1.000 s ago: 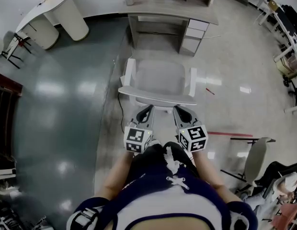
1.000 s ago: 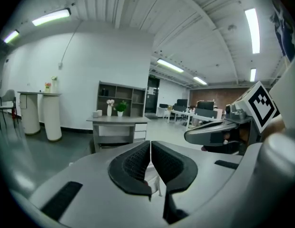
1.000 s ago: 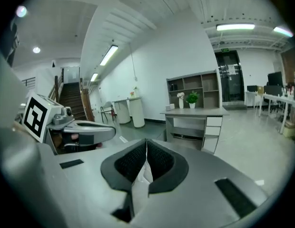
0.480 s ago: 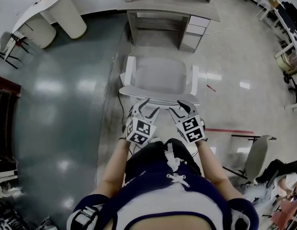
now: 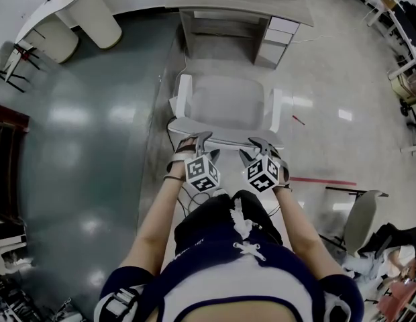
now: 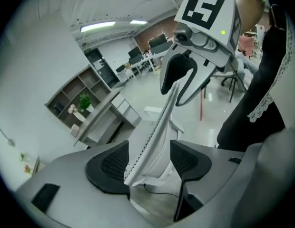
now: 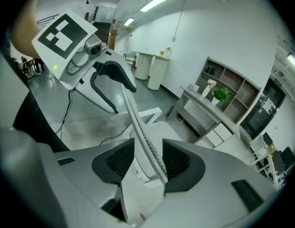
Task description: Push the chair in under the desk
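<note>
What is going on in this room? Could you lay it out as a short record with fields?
place: office floor, seen from above the person
chair: white, facing the desk, not yet under it
left gripper: jaws have just been opening and stand apart, with the backrest edge between them, not clamped
right gripper: jaws have just been opening and stand apart, with the backrest edge between them
push: not yet done

Bright ceiling strips [image 7: 154, 3]; glare on floor [image 5: 80, 123]; fisheye-warped edges.
</note>
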Demonstrator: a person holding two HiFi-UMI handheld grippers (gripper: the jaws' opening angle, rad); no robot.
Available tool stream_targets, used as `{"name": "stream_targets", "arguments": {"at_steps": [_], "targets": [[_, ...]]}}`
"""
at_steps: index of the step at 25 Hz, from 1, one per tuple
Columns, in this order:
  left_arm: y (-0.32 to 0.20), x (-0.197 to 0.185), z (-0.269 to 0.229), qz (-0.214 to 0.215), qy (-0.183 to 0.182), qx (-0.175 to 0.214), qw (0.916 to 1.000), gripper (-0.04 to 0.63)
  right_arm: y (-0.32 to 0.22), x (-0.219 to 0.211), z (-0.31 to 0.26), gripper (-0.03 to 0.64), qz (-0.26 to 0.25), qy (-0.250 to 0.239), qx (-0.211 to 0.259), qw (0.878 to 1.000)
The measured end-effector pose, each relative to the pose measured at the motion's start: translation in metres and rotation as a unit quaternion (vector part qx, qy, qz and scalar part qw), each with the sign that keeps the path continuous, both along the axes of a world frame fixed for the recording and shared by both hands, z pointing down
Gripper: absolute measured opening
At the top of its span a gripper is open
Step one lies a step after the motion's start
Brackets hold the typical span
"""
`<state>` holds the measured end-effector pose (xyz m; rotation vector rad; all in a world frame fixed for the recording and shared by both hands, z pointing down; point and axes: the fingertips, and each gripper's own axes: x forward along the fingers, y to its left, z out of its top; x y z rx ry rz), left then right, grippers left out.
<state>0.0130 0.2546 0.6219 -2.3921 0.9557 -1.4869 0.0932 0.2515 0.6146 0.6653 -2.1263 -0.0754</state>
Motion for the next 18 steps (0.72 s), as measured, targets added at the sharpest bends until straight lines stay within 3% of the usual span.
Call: {"name": "stream_targets", "arguments": {"at_steps": [7, 18], "targets": [[-0.014, -0.009, 0.026, 0.016, -0.042, -0.023, 0.9987, 0.27, -0.011, 0.003, 0.024, 0.144, -0.018, 0.038, 0.013, 0.999], [-0.03, -0.016, 0.028, -0.04, 0.027, -0.028, 0.9984, 0.23, -0.016, 0.004, 0.027, 0.144, -0.028, 0.038, 0.015, 0.999]]}}
